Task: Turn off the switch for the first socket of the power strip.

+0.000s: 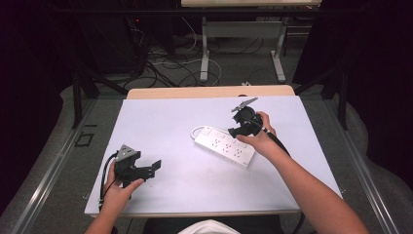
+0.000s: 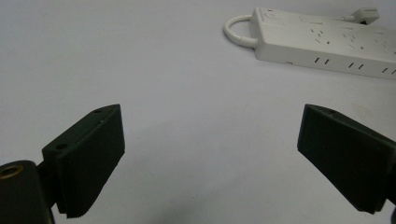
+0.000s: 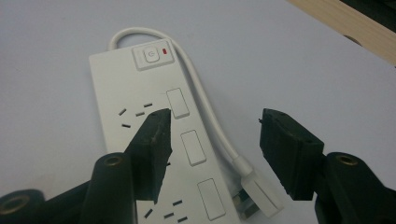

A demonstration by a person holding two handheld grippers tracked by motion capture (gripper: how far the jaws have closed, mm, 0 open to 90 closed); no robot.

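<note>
The right gripper (image 3: 212, 140) has its jaws apart with nothing between them, hovering over the white power strip (image 3: 140, 130) that lies near the middle of the white table (image 1: 160, 122); its plug (image 3: 261, 196) rests just beside it, unplugged. The left gripper (image 2: 210, 154) waits with jaws wide apart, empty, well away. Nothing looks grasped yet; the work seems barely begun.

The power strip (image 3: 140, 116) was white with a white cord (image 3: 205, 112) and a red switch light (image 3: 164, 50); both grippers (image 1: 155, 168) (image 3: 212, 140) were black, the tabletop (image 1: 165, 122) pale grey.
</note>
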